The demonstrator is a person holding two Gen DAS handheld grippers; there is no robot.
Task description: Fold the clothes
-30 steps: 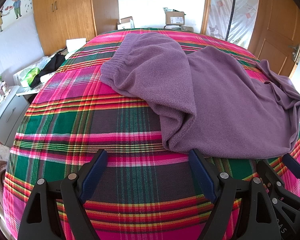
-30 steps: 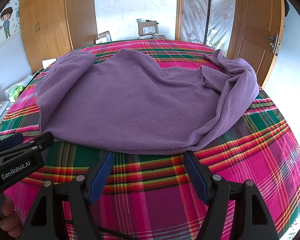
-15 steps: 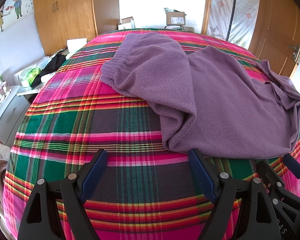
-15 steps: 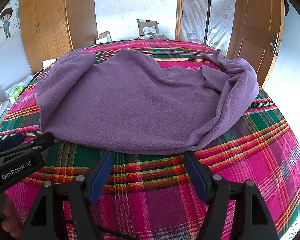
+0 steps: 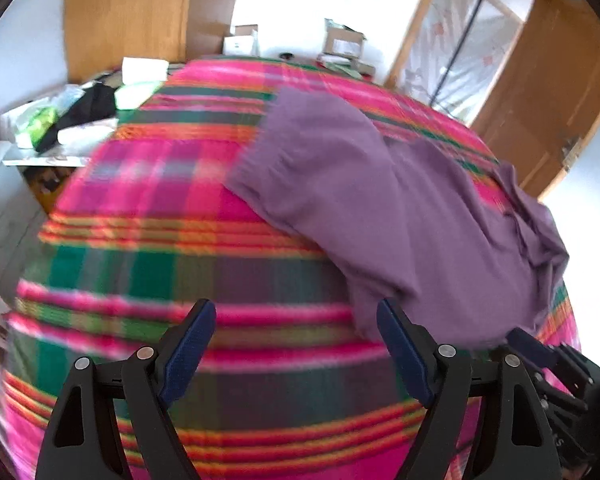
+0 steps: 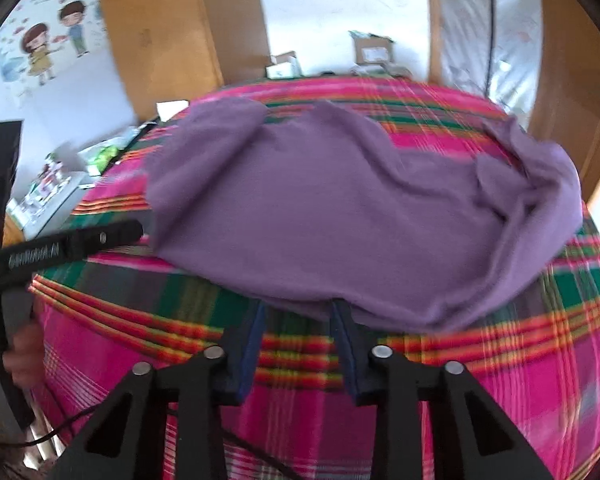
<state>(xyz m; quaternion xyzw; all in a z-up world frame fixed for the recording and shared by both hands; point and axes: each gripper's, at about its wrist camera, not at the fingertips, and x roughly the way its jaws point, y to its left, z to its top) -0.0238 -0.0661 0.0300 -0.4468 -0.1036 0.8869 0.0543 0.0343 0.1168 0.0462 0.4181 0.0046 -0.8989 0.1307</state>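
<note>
Two blurred fisheye views over a bed (image 5: 148, 272) covered in a bright pink, green and orange plaid spread. Purple fleece garment (image 6: 360, 216) spread loosely across the far and right part of the bed, crumpled at its right end, near hem lying just ahead of both tools. Left gripper (image 5: 296, 344) low over bare plaid, jaws wide apart, gripping nothing, right blue pad (image 5: 400, 344) close to the garment's near corner. Right gripper (image 6: 298, 332) at the garment's near edge, jaws drawn to a narrow gap; whether cloth sits between them, impossible to tell. Wooden wardrobe (image 6: 168, 40) and cluttered side table (image 5: 60, 128) beyond.
</note>
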